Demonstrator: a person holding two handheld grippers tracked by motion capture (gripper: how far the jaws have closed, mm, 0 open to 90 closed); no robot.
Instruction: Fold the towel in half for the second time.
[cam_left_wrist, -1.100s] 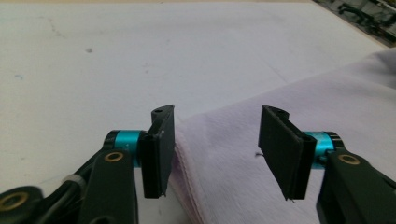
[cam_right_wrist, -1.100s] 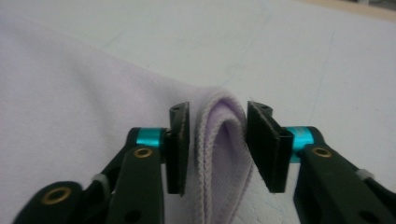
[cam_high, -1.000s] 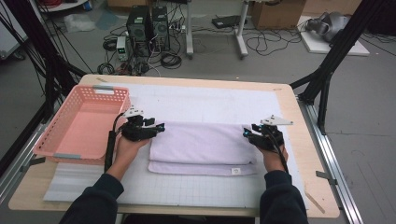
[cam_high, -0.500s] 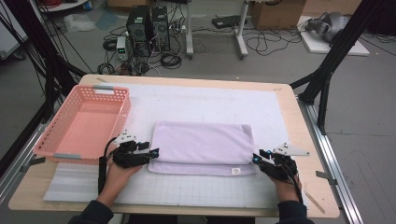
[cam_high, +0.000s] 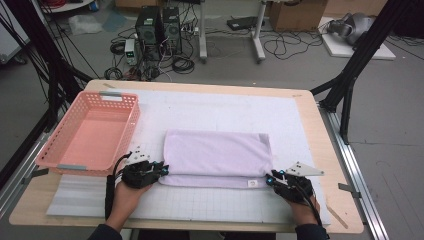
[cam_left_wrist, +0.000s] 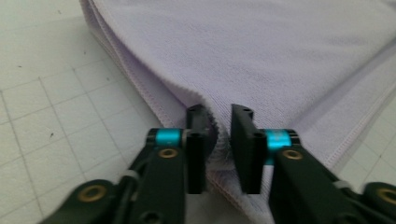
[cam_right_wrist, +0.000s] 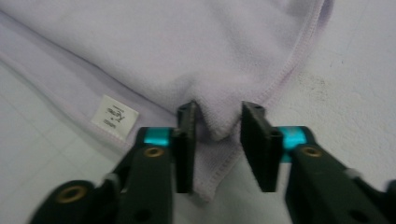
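Note:
A folded lilac towel (cam_high: 217, 152) lies flat on the white grid mat (cam_high: 210, 205), with its white label (cam_high: 254, 183) at the near right corner. My left gripper (cam_high: 162, 171) is at the towel's near left corner. In the left gripper view, the left gripper (cam_left_wrist: 219, 116) has its jaws nearly together, with a bunched fold of towel (cam_left_wrist: 261, 60) pinched between them. My right gripper (cam_high: 270, 179) is at the near right corner. In the right gripper view, the right gripper (cam_right_wrist: 219, 114) has its jaws parted around a small peak of towel (cam_right_wrist: 187, 51), beside the label (cam_right_wrist: 114, 116).
A pink plastic basket (cam_high: 127, 130) stands on the table's left side, close to my left hand. The wooden table edge (cam_high: 345, 220) runs just right of my right hand. A metal rail (cam_high: 357, 170) borders the right side.
Both grippers came toward me from the towel's middle to its near edge, carrying the upper layer over into a fold. The right jaws now stand apart.

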